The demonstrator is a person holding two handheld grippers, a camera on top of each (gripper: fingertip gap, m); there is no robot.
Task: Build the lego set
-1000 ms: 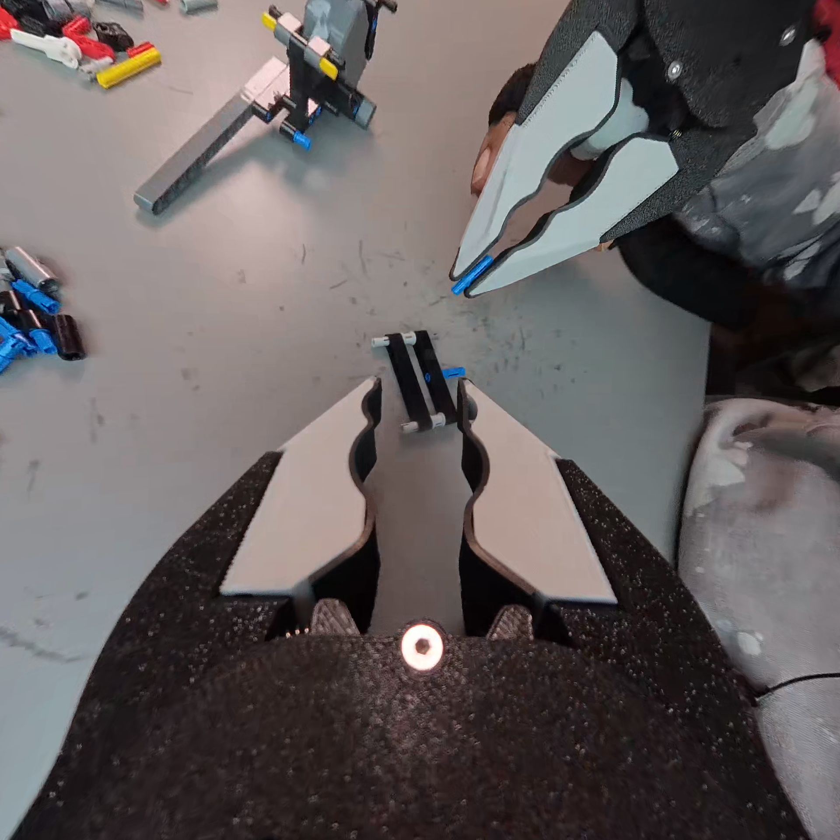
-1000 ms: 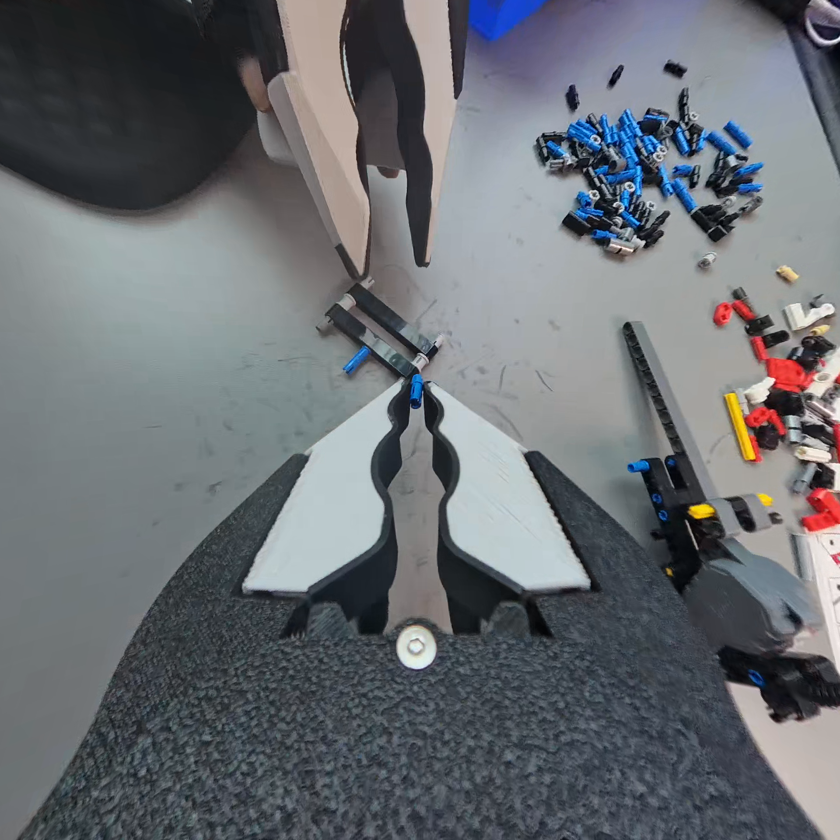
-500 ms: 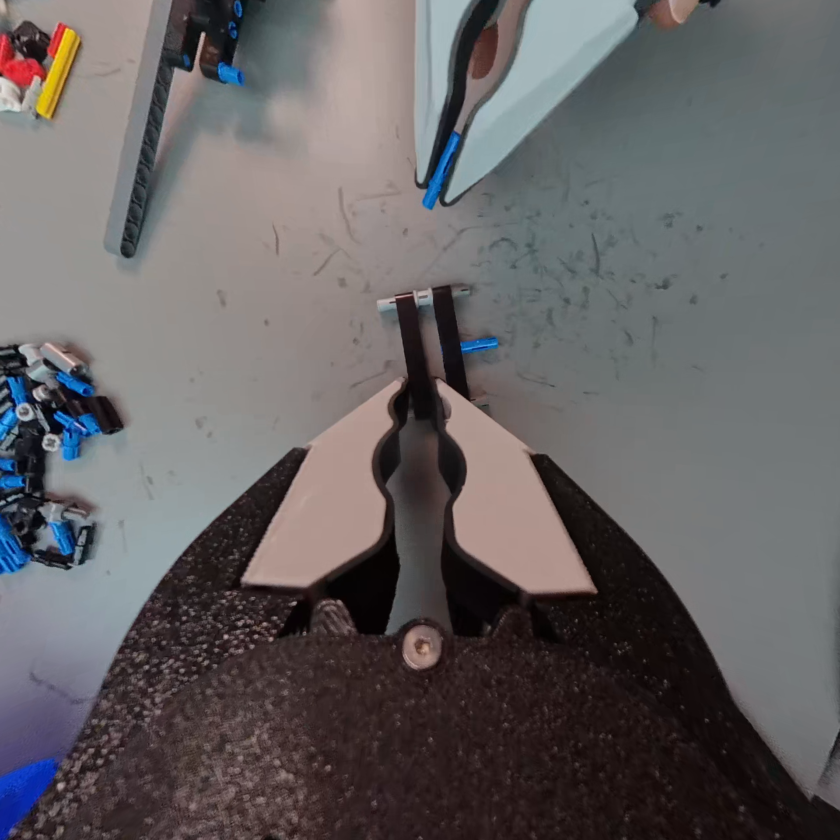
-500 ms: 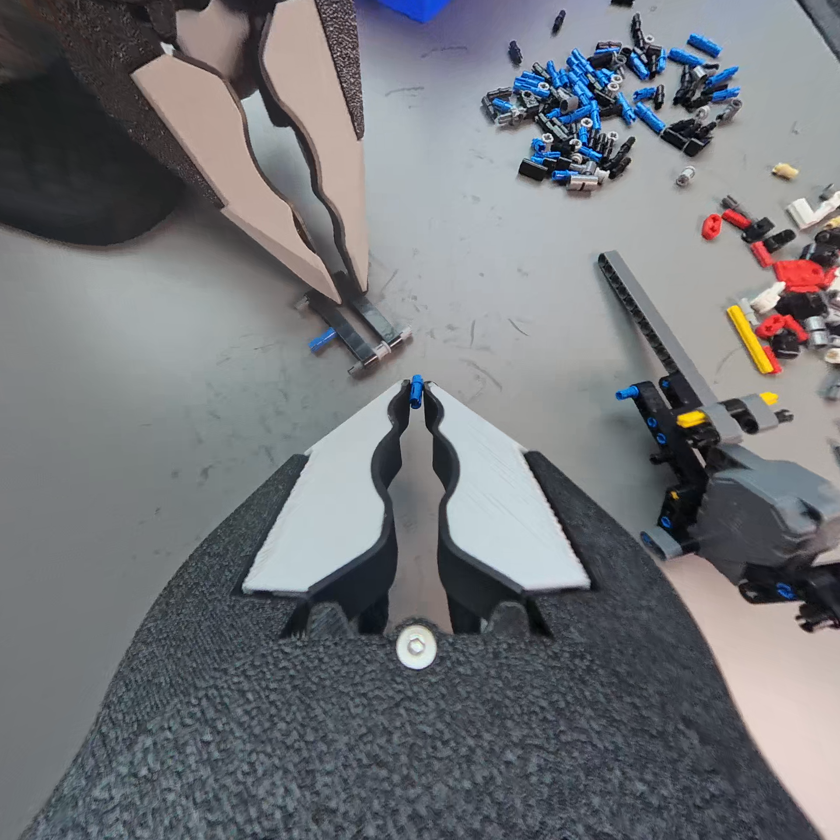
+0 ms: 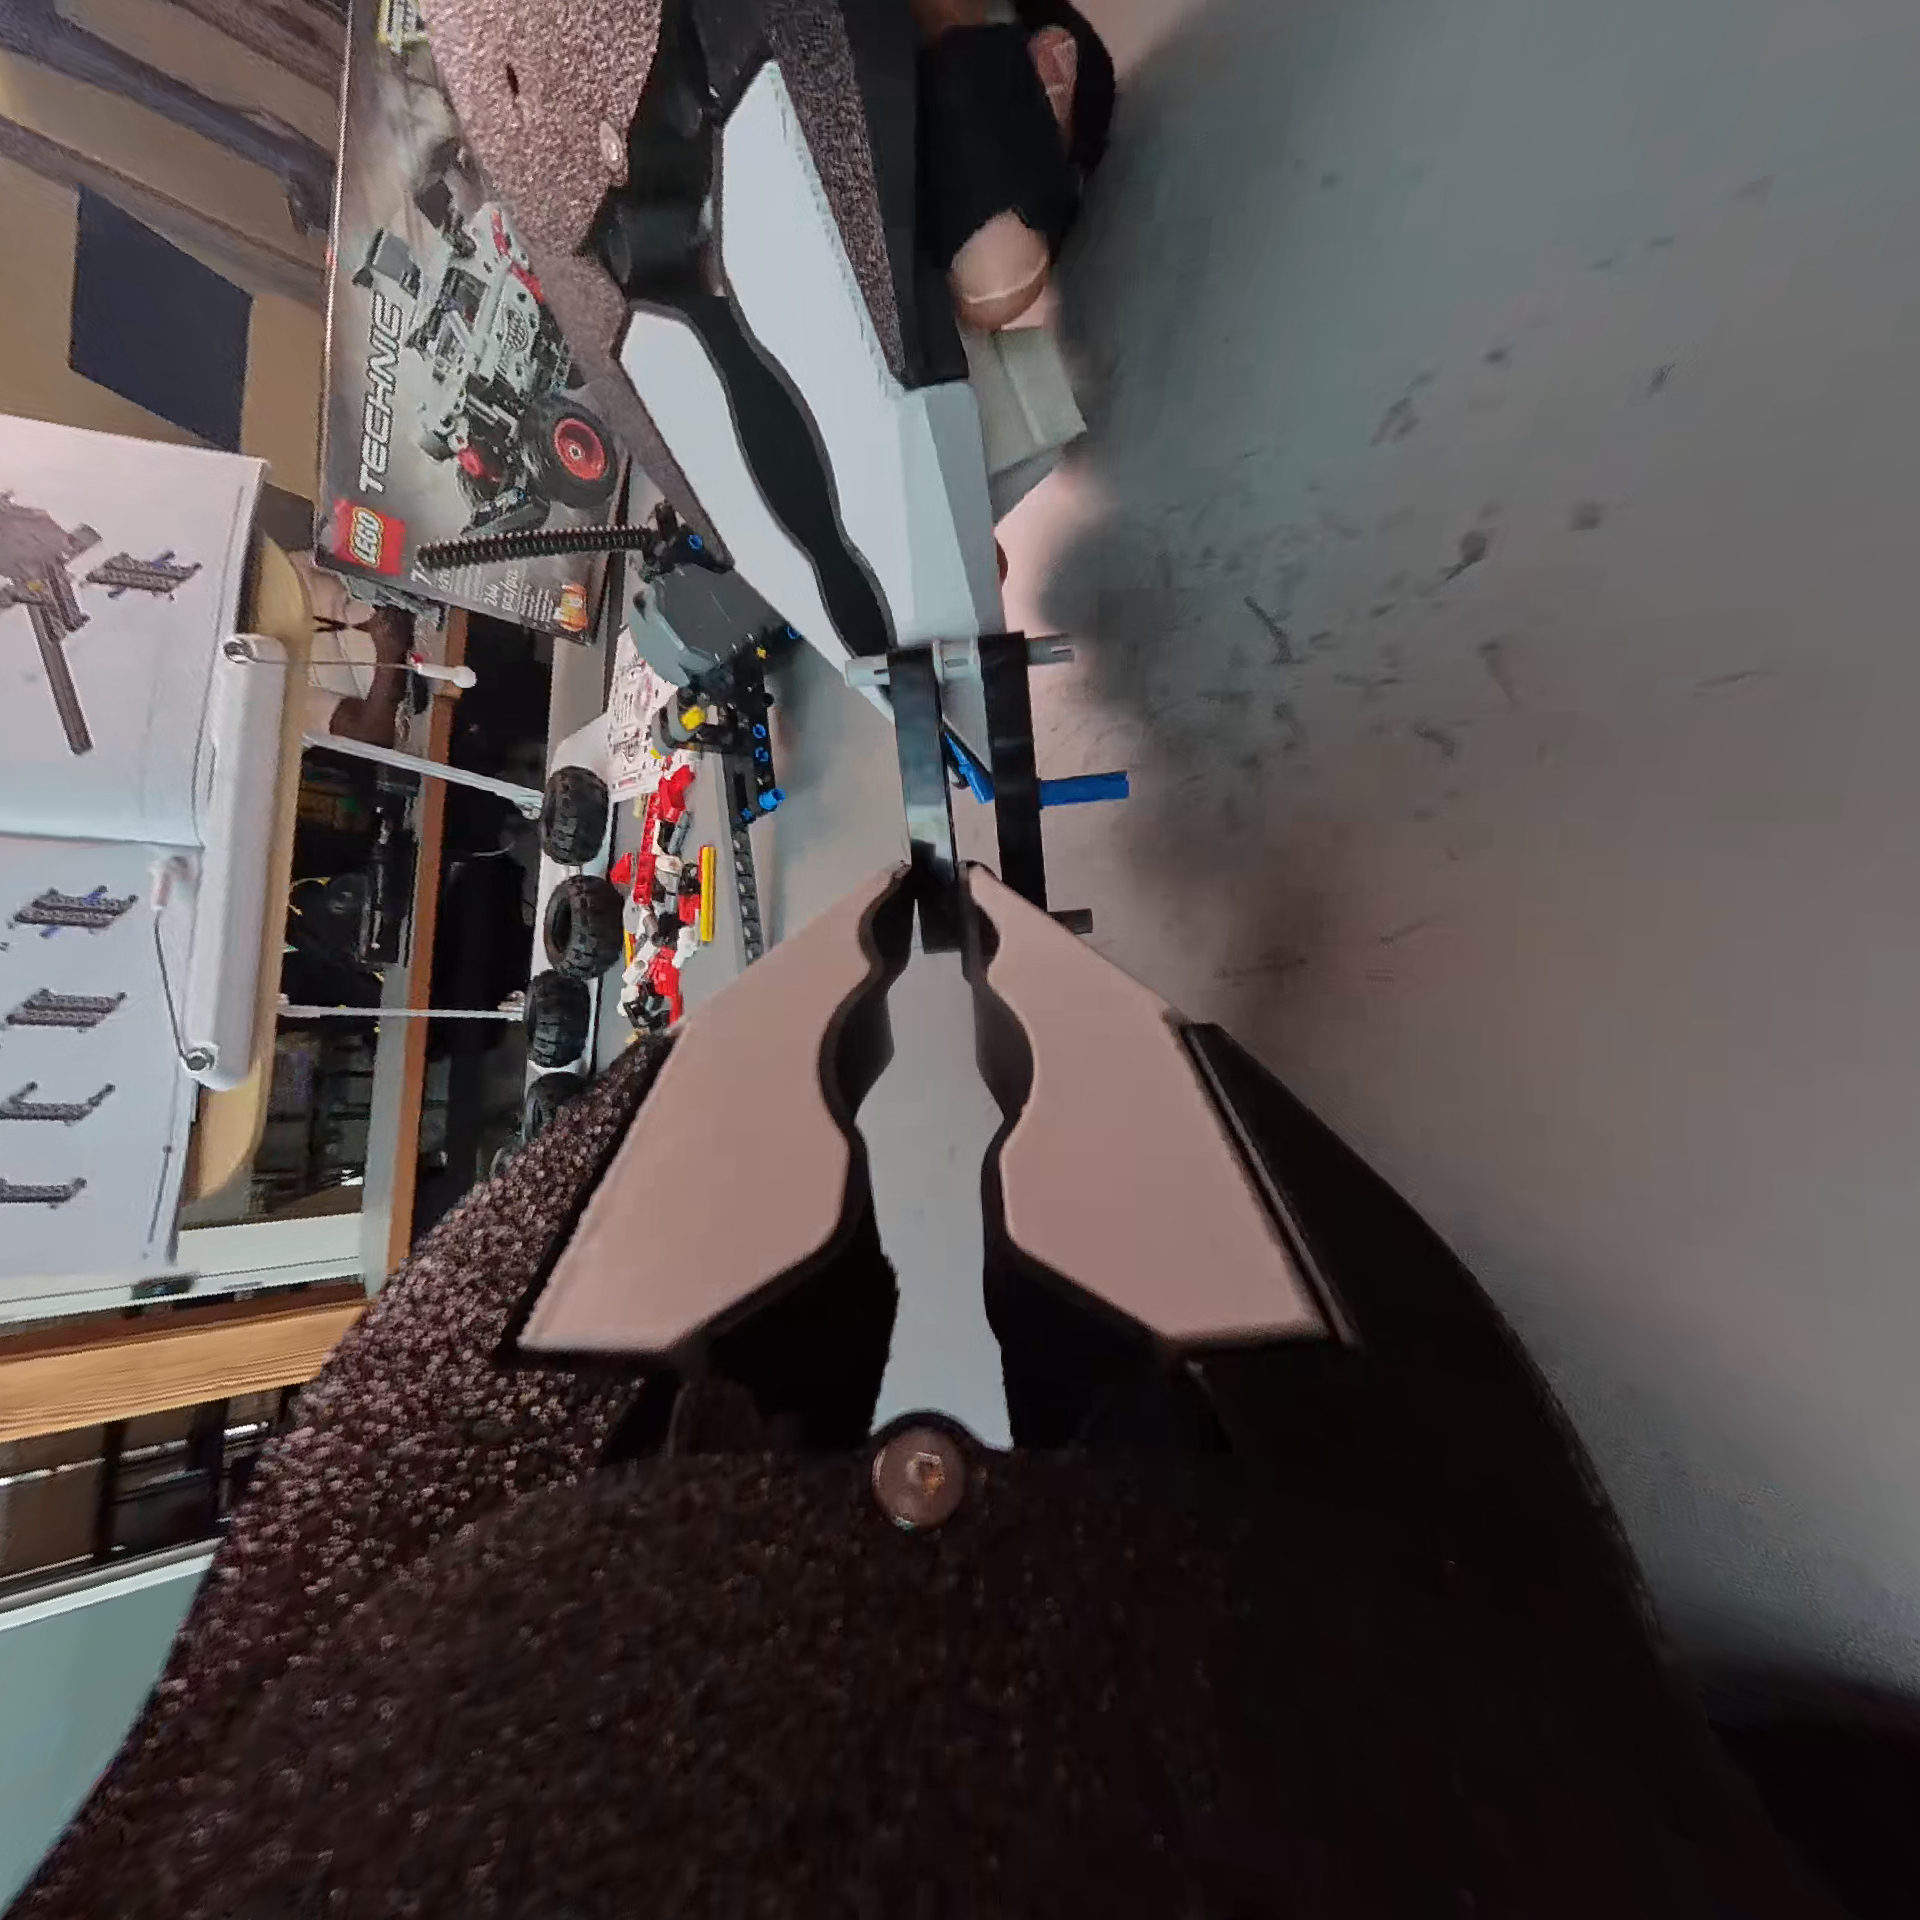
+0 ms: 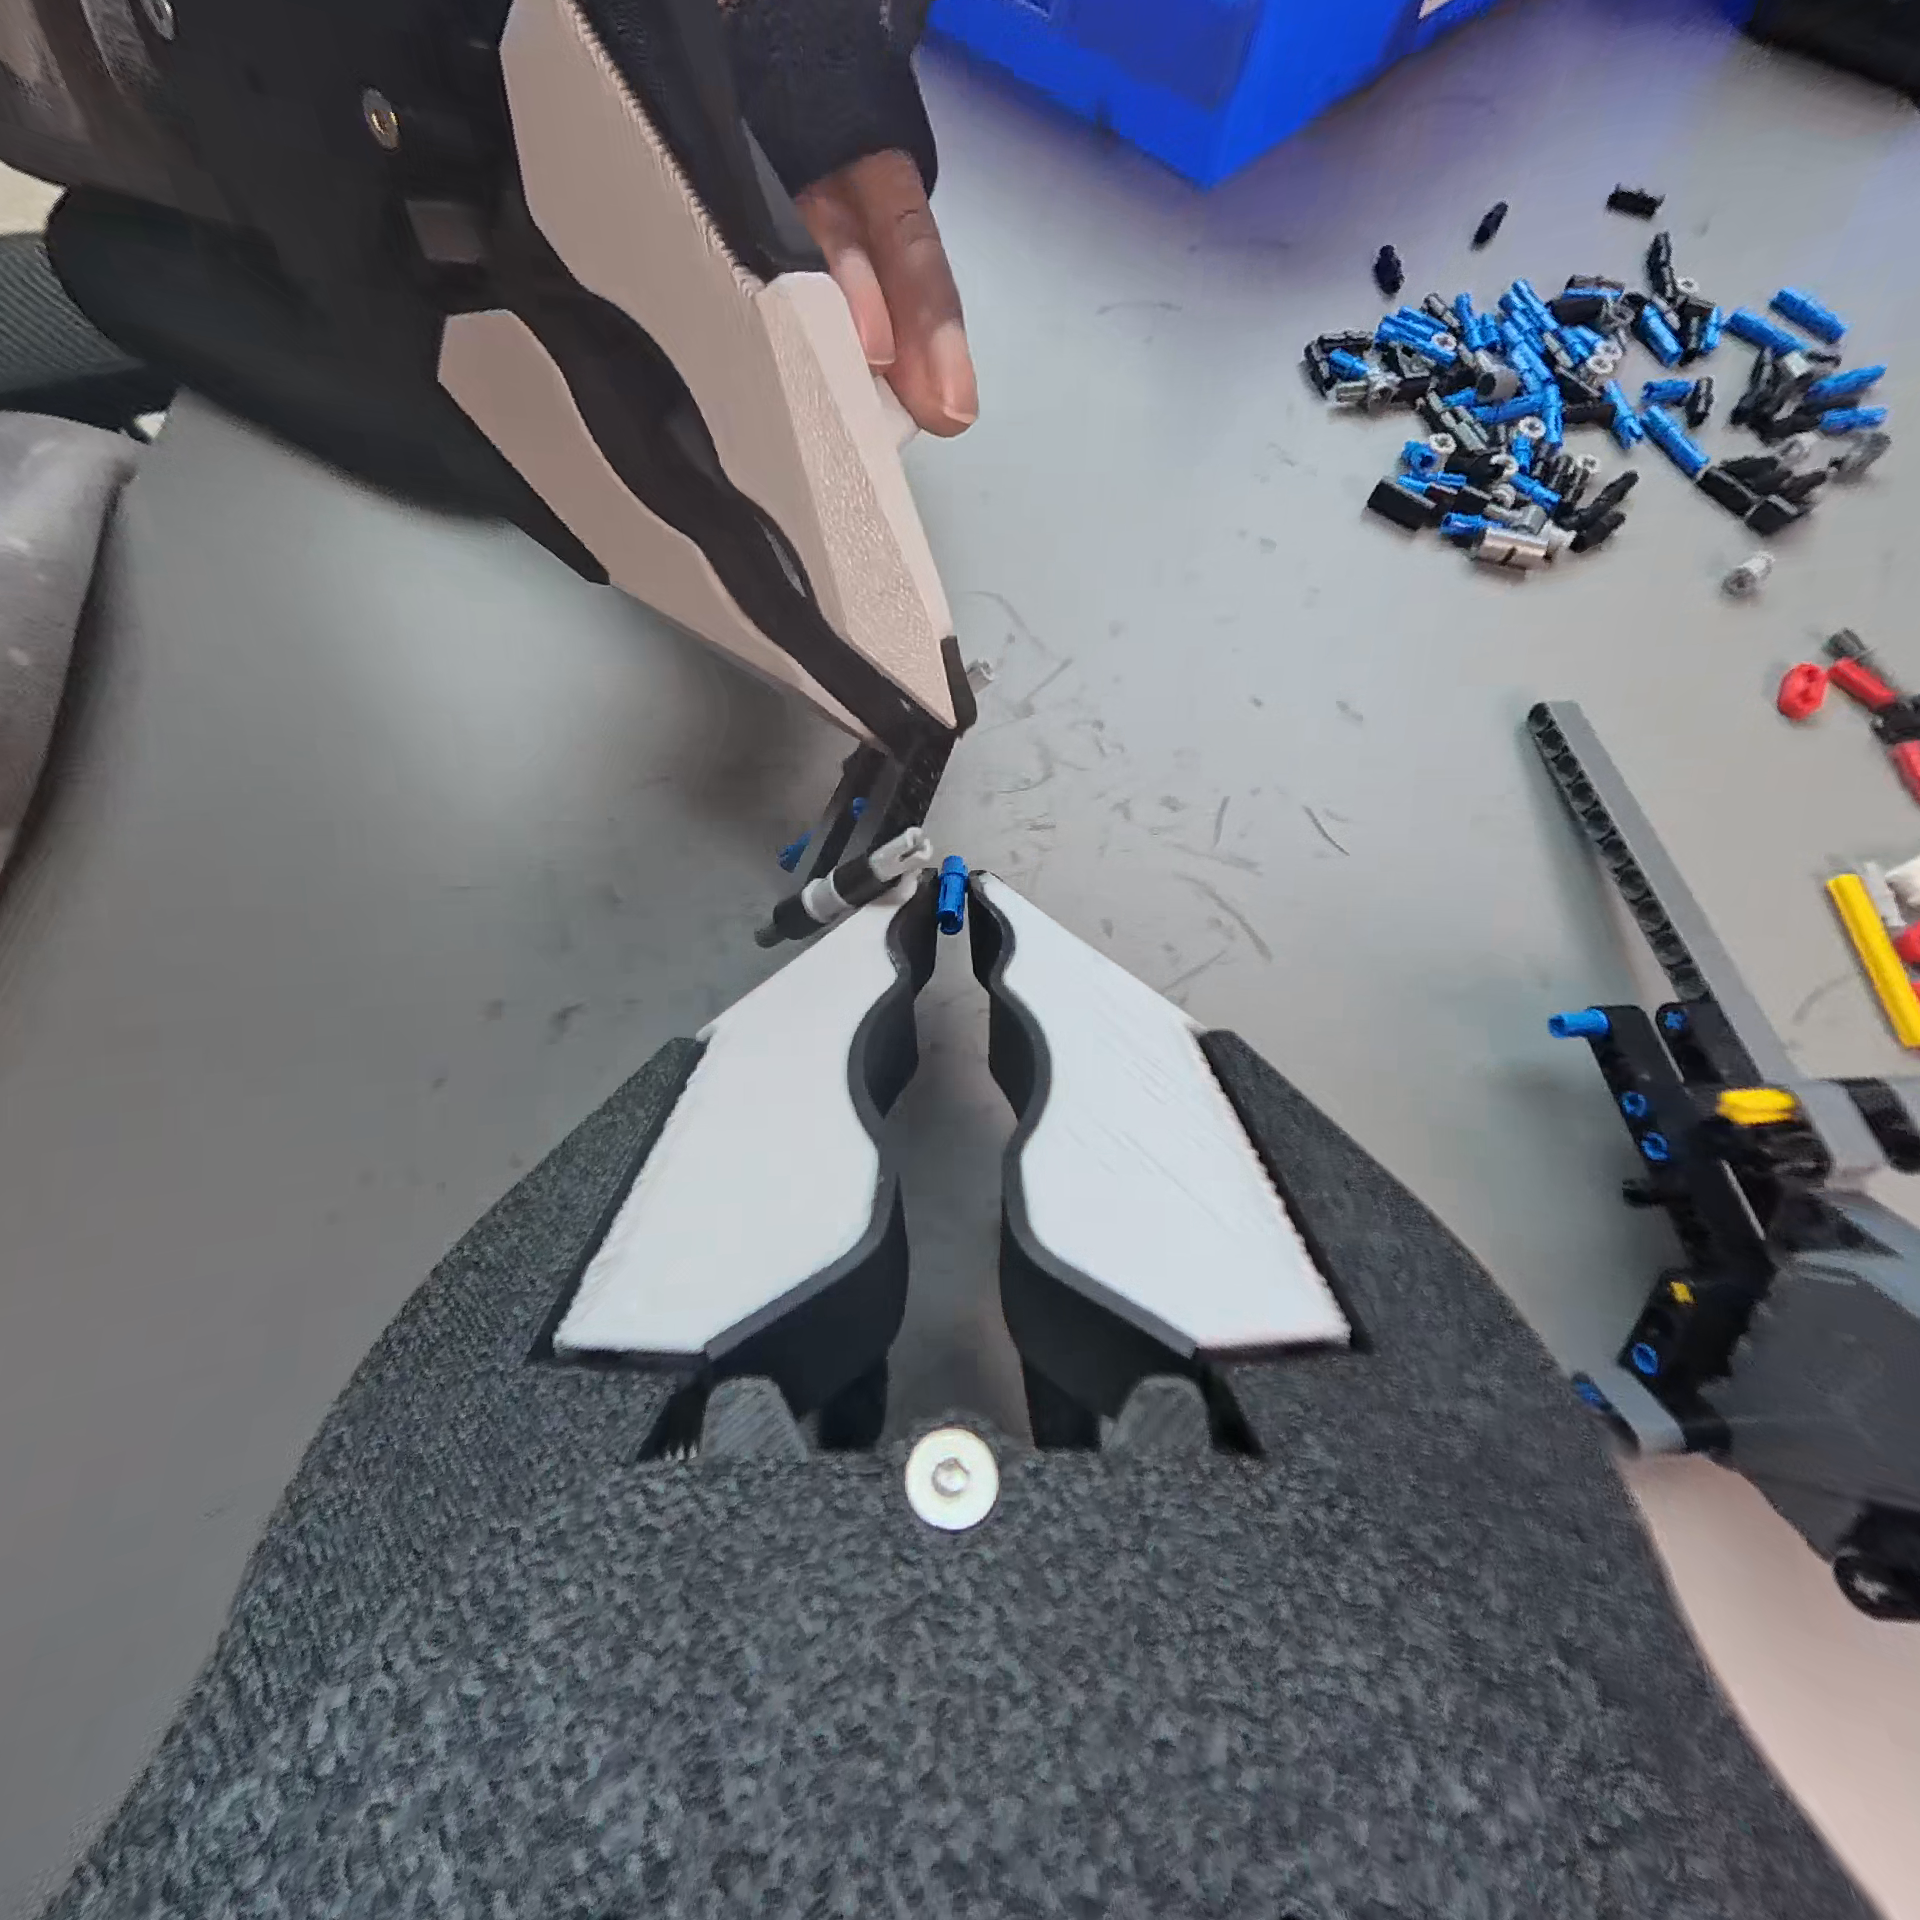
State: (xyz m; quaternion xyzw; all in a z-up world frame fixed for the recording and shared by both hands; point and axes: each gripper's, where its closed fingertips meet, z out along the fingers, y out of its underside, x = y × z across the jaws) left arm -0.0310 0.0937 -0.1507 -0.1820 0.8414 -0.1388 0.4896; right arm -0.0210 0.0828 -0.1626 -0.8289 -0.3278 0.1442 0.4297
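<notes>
The left tool (image 5: pixel 940 883) is clamped on one beam of a small black frame (image 5: pixel 966 769), two parallel black beams joined by grey cross axles, holding it lifted off the grey worktop (image 5: pixel 1507 623). A blue pin (image 5: pixel 1081 790) sticks out of the frame's far beam. The right tool (image 6: pixel 951 891) pinches a second blue pin (image 6: pixel 951 902) upright at its tips, just beside the frame's near grey axle end (image 6: pixel 899 854). To the right of the frame, a grey-and-black partial model (image 6: pixel 1745 1174) with a long grey beam lies on the worktop. Beyond that model sits a heap of blue and black connectors (image 6: pixel 1579 416), with red and yellow parts (image 6: pixel 1870 935) nearby. A blue bin (image 6: pixel 1195 73) stands behind the frame.
</notes>
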